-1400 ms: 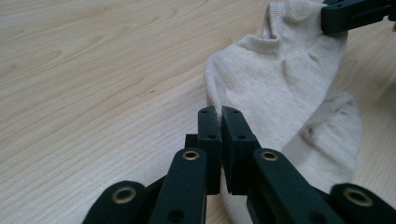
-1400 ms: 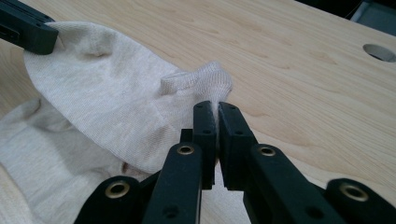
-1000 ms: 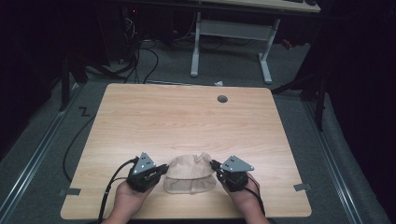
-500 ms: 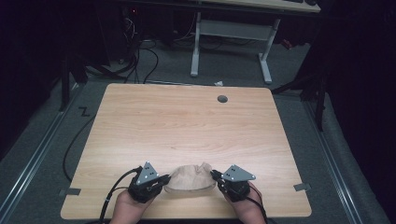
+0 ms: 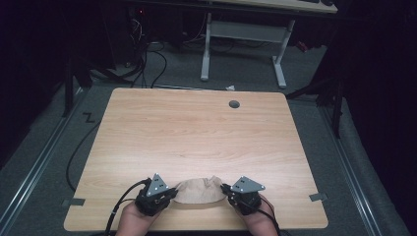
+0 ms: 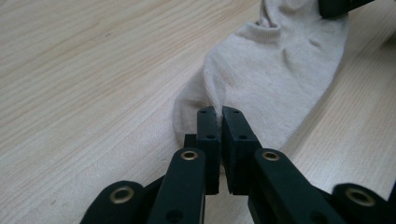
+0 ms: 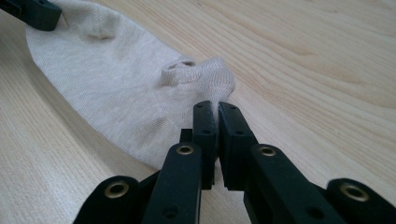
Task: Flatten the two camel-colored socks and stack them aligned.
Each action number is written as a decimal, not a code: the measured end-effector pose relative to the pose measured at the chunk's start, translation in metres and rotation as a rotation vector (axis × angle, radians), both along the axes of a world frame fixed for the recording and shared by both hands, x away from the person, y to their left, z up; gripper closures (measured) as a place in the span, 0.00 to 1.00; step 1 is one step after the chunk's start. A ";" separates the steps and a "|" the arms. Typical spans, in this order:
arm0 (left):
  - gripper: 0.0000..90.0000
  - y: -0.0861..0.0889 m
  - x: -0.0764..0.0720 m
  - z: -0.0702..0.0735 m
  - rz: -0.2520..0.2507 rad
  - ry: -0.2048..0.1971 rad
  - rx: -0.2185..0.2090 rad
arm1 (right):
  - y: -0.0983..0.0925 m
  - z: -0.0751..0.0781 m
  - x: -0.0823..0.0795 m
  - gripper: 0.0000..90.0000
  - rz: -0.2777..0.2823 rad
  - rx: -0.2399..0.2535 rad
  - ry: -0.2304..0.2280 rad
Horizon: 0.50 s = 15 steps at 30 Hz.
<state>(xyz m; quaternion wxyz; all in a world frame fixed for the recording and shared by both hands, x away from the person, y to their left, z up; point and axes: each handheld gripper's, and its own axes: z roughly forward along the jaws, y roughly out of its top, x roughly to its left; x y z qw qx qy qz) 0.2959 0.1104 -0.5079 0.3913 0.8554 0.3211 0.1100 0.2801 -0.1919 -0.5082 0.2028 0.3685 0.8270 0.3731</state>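
Sock [image 5: 199,191] lay flat near the table's [image 5: 196,132] front edge, between the two grippers. It was a beige, fine-ribbed knit, oval in outline, with a rounded lower edge and soft creases across its surface.

Left gripper [image 5: 169,194] had its jaws pressed together on a raised fold at one end of the sock [image 6: 280,79]; the fabric rose into a thin peaked ridge where the black pads [image 6: 208,128] pinched it. Right gripper [image 5: 227,191] pinched the opposite end in the same manner. In the right gripper view, the knit [image 7: 116,88] at that end showed a thicker ribbed band with a small loop of cloth just beyond the pads [image 7: 205,123].

Both grippers' jaws were matte black, flat-faced blocks on hinged links with brass-coloured rivets. A grey three-cornered plate [image 5: 157,184] sat atop each gripper.

Table surface was a pale wood-grain laminate with rounded corners and a dark round hole [image 5: 234,104] near its far edge.
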 end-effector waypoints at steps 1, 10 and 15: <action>0.95 0.000 0.000 -0.001 0.003 0.003 0.001 | 0.000 -0.001 0.001 0.95 0.001 -0.002 0.002; 0.89 -0.001 0.003 -0.006 0.013 0.011 0.032 | 0.000 -0.007 0.004 0.94 -0.003 -0.022 0.037; 0.84 0.000 0.004 -0.006 0.023 0.007 0.032 | -0.001 -0.008 0.004 0.91 -0.006 -0.020 0.045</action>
